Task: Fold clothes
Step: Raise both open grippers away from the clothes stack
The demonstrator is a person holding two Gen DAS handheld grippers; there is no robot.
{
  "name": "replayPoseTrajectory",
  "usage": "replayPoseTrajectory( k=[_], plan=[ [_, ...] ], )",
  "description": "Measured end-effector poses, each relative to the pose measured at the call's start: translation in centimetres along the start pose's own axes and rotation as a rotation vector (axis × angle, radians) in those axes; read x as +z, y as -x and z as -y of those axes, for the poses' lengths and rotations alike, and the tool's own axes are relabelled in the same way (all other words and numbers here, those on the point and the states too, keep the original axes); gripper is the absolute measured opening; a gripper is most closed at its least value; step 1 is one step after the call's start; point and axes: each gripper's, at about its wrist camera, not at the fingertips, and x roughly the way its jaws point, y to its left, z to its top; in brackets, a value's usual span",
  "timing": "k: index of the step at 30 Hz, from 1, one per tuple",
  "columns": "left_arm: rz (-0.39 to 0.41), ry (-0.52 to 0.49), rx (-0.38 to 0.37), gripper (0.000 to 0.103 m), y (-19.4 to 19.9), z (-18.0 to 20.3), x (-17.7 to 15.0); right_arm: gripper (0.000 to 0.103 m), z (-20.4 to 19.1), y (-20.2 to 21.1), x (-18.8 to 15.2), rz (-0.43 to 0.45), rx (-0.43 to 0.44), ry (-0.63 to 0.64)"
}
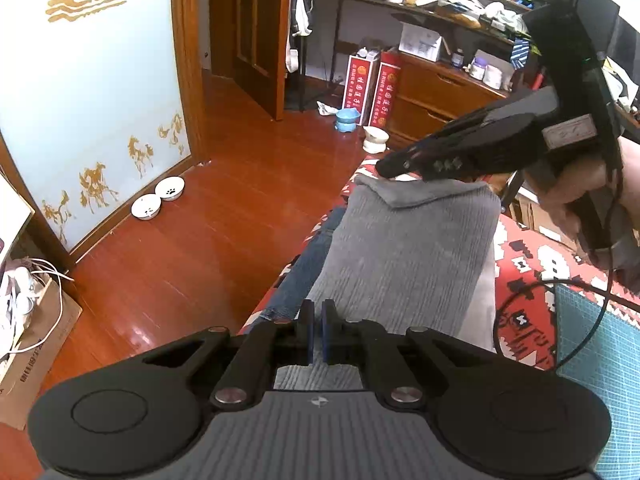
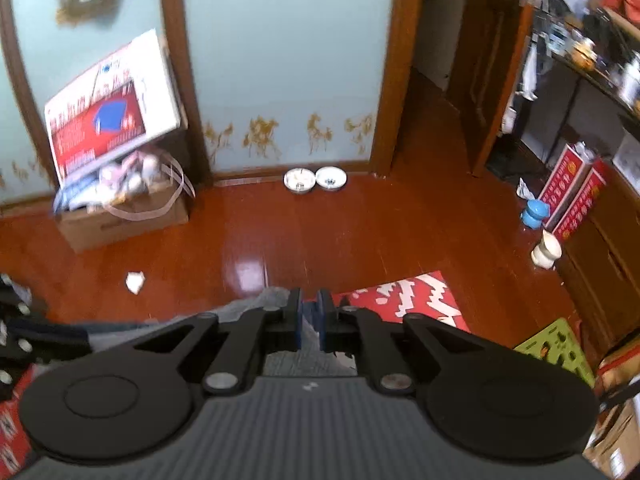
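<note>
A grey ribbed garment [image 1: 408, 248] lies flat on a red patterned cover [image 1: 528, 264], with blue jeans [image 1: 304, 280] along its left side. My left gripper [image 1: 316, 330] is at the garment's near edge, its pads almost together with grey cloth in the thin gap. My right gripper [image 1: 386, 169], held by a hand [image 1: 576, 196], is at the far corner, where a small flap is turned over. In the right wrist view the right gripper [image 2: 309, 322] is shut on a bit of fabric, and grey cloth [image 2: 260, 300] trails to the left of it.
The cover's left edge drops to a glossy wooden floor [image 1: 208, 240]. Two white pet bowls [image 1: 158, 200] sit by the wall and a cardboard box [image 1: 32, 356] stands at the left. A teal cutting mat [image 1: 600, 344] and a black cable [image 1: 520, 308] lie at the right.
</note>
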Motion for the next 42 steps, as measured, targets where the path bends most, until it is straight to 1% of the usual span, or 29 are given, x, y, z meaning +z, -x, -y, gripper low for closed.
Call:
replayPoseTrajectory(
  k=[4, 6, 10, 14, 17, 19, 21, 24, 27, 29, 34, 38, 42],
  plan=[
    [-0.001, 0.032, -0.013, 0.004, 0.7, -0.4, 0.1, 0.007, -0.5, 2.7, -0.7, 0.014, 0.024, -0.026],
    [-0.003, 0.049, -0.037, 0.004, 1.0, -0.4, 0.1, 0.007, -1.3, 4.1, -1.2, 0.012, 0.039, -0.031],
    [-0.017, 0.017, -0.068, 0.004, 1.3, 0.3, -0.3, 0.007, -3.4, 5.5, -2.9, -0.01, 0.041, -0.032],
    [-0.041, -0.014, -0.062, 0.004, 0.9, 0.6, -1.0, 0.007, -5.1, 6.1, -5.0, -0.008, 0.013, -0.029],
    [-0.02, -0.01, -0.069, 0.004, 1.3, 0.8, -0.6, 0.01, -6.1, 7.0, -5.5, 0.023, 0.004, -0.037],
    [0.008, -0.017, -0.094, 0.004, 1.6, 1.3, 0.1, 0.01, -6.8, 7.7, -5.7, 0.047, 0.014, -0.042],
    [0.017, -0.018, -0.106, 0.004, 1.1, 1.8, 0.5, 0.01, -7.5, 7.9, -5.9, 0.057, 0.02, -0.035],
    [-0.001, -0.021, -0.096, 0.004, -0.2, 2.4, 0.2, 0.01, -7.9, 7.2, -6.9, 0.042, 0.021, -0.039],
    [-0.013, -0.034, -0.077, 0.004, -1.2, 2.7, -0.4, 0.009, -8.1, 6.6, -8.2, 0.055, 0.017, -0.011],
    [-0.008, -0.043, -0.066, 0.004, -1.3, 2.8, -0.7, 0.007, -8.3, 6.6, -8.9, 0.07, 0.015, 0.024],
    [0.005, -0.075, -0.038, 0.004, -0.5, 3.4, -0.8, 0.007, -6.8, 8.2, -9.4, 0.118, -0.04, -0.008],
    [0.011, -0.062, -0.034, 0.004, -0.2, 3.0, -1.2, 0.006, -3.7, 8.2, -10.2, 0.138, -0.08, -0.079],
    [0.036, -0.077, -0.014, 0.004, 0.0, 3.3, -1.8, 0.006, -2.5, 8.8, -10.8, 0.191, -0.118, -0.083]
  ],
)
